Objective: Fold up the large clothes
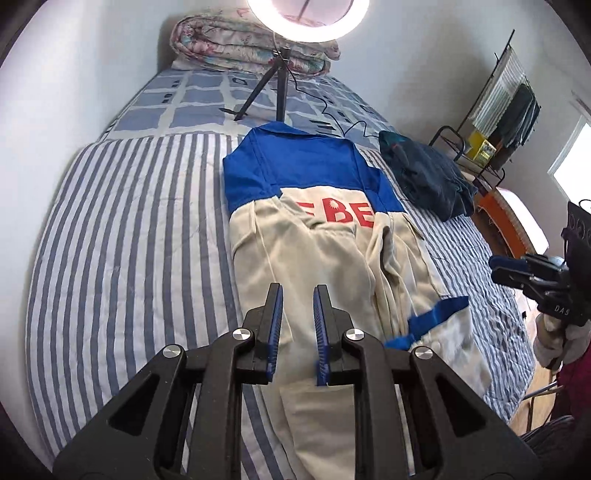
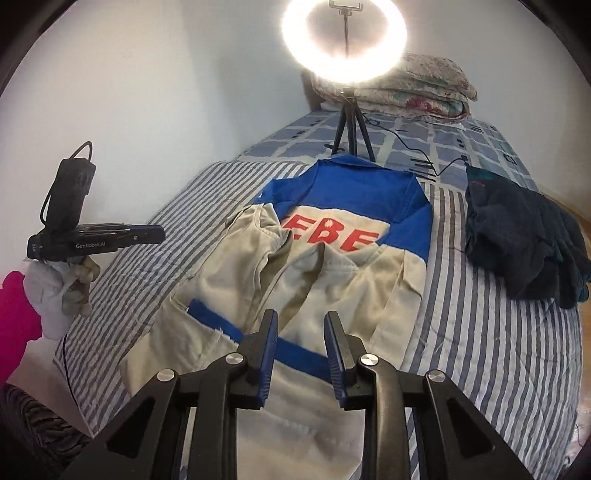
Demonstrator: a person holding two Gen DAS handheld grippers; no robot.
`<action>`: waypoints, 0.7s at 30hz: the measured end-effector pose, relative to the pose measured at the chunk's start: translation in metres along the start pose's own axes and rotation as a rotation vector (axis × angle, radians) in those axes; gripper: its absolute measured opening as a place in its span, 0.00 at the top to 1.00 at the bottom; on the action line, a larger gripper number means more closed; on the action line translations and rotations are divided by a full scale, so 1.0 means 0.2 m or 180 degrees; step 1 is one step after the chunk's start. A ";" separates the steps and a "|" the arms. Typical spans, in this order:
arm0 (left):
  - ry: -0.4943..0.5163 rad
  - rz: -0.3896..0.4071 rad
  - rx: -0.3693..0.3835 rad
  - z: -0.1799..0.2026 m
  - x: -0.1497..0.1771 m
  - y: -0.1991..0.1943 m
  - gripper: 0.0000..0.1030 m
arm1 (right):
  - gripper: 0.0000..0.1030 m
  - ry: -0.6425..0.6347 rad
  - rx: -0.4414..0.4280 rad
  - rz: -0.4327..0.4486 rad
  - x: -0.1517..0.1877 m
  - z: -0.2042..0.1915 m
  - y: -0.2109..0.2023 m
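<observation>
**Jacket half folded, both grippers empty**

Left wrist view: the jacket [image 1: 317, 236] lies back-up on the striped bed [image 1: 122, 236], in front of the ring light [image 1: 308, 14]. Both sleeves look folded in; the bottom fold is prob. left. Left gripper [image 1: 297, 295] is parted, holds nothing.

Right wrist view: right gripper [image 2: 301, 321] is parted w/ nothing between, above the hem. The near hem is cut off.
</observation>
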State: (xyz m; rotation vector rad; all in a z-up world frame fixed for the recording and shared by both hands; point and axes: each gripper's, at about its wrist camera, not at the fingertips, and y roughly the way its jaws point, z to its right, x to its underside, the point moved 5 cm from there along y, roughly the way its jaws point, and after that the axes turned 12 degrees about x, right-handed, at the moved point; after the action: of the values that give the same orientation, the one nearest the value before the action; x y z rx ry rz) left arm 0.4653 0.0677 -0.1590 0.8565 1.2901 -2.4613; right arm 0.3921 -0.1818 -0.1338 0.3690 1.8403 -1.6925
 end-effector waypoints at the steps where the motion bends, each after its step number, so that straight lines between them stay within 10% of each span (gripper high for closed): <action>1: 0.0035 -0.0031 0.0003 -0.01 -0.03 0.04 0.85 | 0.75 -0.0002 0.0001 -0.0009 -0.03 0.01 0.03; 12: -0.0005 -0.0564 -0.0041 -0.21 -0.04 0.65 0.85 | 0.75 0.0017 -0.0017 -0.0212 -0.09 0.10 0.40; 21: 0.0192 -0.0369 0.0117 -0.12 -0.08 0.56 0.85 | 0.76 0.0215 -0.0062 -0.0306 -0.02 0.27 0.52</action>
State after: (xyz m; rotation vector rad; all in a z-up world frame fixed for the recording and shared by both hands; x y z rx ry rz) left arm 0.5377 0.0207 -0.2344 0.8955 1.3549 -2.5743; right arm 0.4685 -0.2183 -0.2145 0.3383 1.9504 -1.7442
